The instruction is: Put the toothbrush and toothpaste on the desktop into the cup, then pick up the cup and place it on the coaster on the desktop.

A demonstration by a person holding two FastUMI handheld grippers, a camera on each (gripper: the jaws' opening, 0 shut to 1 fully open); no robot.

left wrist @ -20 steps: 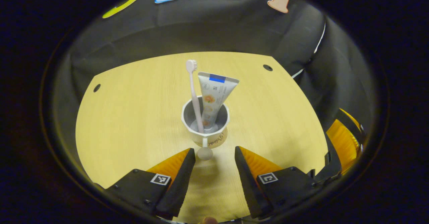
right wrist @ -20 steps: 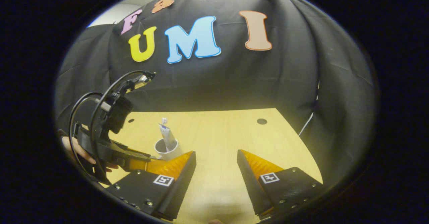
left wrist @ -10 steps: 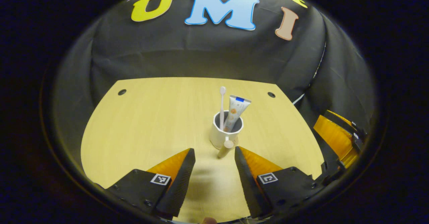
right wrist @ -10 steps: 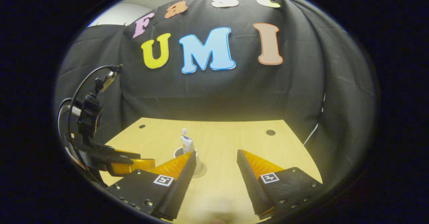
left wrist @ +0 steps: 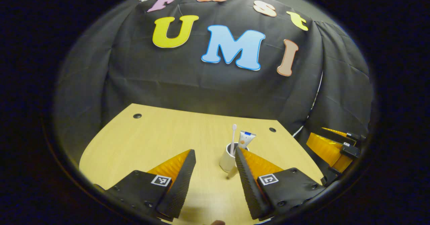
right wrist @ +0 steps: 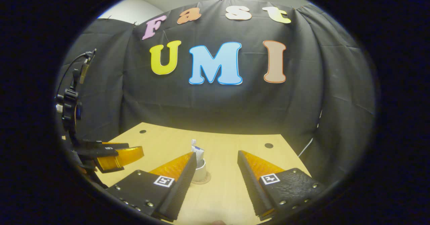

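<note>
A white cup [left wrist: 227,161] stands upright on the wooden desktop [left wrist: 161,141], with a pale toothbrush [left wrist: 233,138] and a toothpaste tube [left wrist: 245,139] upright inside it. In the right gripper view the cup [right wrist: 201,169] rests on a round brown coaster [right wrist: 202,180], partly behind my own left finger. My left gripper [left wrist: 213,157] is open, pulled back from the cup, nothing between its fingers. My right gripper [right wrist: 215,160] is open too, holding nothing. The left gripper [right wrist: 114,153] also shows at the left of the right gripper view, the right gripper [left wrist: 331,146] at the right of the left gripper view.
Black cloth walls close the desk at the back and on both sides. Small dark holes [left wrist: 137,116] [left wrist: 272,129] sit near the desk's far corners. A white cable [left wrist: 312,107] runs down the right wall. A camera mount with cables [right wrist: 70,100] rises over the left gripper.
Both grippers have drawn back and tilted up, so the cup looks smaller and farther in each view. The cup with toothbrush and toothpaste stays in place on the coaster.
</note>
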